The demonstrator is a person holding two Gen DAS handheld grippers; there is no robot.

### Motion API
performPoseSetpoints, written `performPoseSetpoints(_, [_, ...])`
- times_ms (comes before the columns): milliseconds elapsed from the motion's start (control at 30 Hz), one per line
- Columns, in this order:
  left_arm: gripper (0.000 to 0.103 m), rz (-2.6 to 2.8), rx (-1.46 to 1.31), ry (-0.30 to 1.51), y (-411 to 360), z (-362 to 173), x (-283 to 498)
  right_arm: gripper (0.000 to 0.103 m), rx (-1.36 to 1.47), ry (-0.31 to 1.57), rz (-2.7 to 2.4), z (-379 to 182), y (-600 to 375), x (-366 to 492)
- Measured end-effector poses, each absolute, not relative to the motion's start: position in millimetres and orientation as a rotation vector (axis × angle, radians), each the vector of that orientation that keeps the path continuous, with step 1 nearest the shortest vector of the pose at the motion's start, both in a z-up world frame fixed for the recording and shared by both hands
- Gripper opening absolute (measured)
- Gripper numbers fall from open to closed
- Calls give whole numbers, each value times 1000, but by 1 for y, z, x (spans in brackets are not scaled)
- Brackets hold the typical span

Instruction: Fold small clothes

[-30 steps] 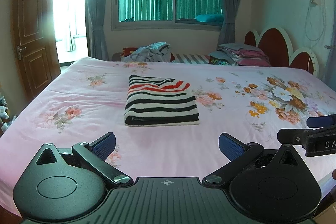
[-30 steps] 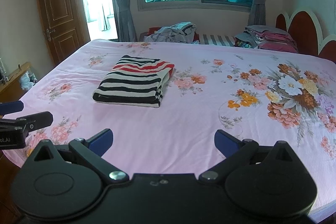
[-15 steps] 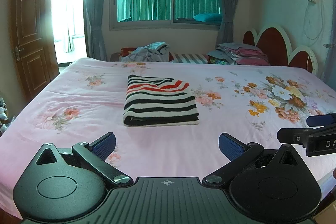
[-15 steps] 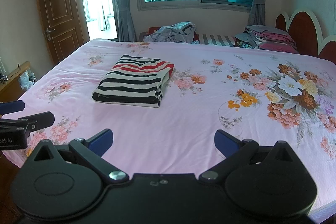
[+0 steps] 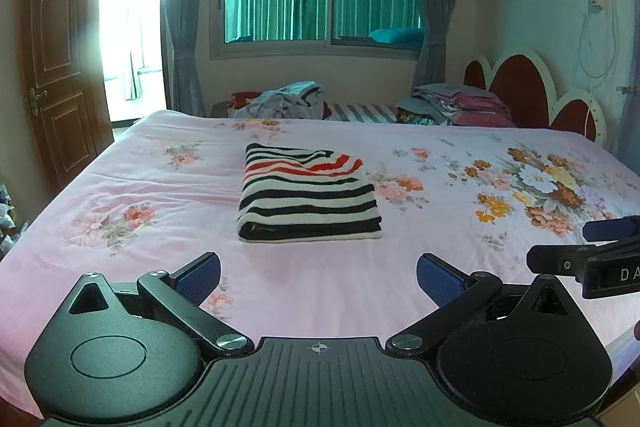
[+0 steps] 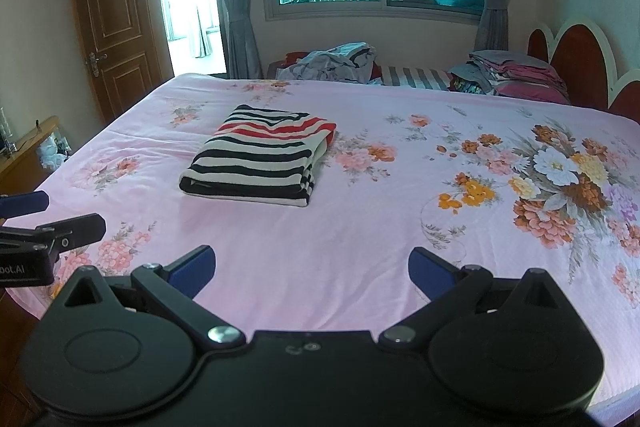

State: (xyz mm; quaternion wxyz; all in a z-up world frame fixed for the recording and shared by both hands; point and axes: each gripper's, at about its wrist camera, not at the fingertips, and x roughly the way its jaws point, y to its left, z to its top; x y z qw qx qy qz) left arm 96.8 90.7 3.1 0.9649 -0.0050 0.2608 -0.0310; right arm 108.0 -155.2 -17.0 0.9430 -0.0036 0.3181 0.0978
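Note:
A black, white and red striped garment (image 5: pixel 308 193) (image 6: pixel 260 157) lies folded into a neat rectangle on the pink floral bed sheet (image 5: pixel 160 219) (image 6: pixel 360 235). My left gripper (image 5: pixel 318 273) hovers over the near edge of the bed, well short of the garment, open with nothing between its blue pads. My right gripper (image 6: pixel 310 267) hangs to the right of it, also open and empty. Each gripper shows at the edge of the other's view: the right one (image 5: pixel 596 247), the left one (image 6: pixel 40 219).
A heap of unfolded clothes (image 5: pixel 280 101) lies beyond the far edge of the bed. A stack of folded clothes (image 5: pixel 460 105) sits by the red headboard (image 5: pixel 520 95). A wooden door (image 5: pixel 56 67) stands open at the left. A low wooden cabinet (image 6: pixel 28 151) flanks the bed.
Both grippers have stayed open and almost still; the left view has drifted very slightly. The folded garment has not moved.

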Motion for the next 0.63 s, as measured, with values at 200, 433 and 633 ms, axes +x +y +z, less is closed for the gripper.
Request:
performPoseSetpoints(200, [103, -68, -15, 528, 93, 3, 98, 103, -11, 648, 200, -16, -154, 108])
performPoseSetpoints(433, [103, -92, -10, 521, 98, 2, 98, 103, -17, 648, 207, -16, -152, 110])
performPoseSetpoints(633, [103, -95, -9, 523, 100, 2, 100, 103, -18, 648, 210, -16, -151, 110])
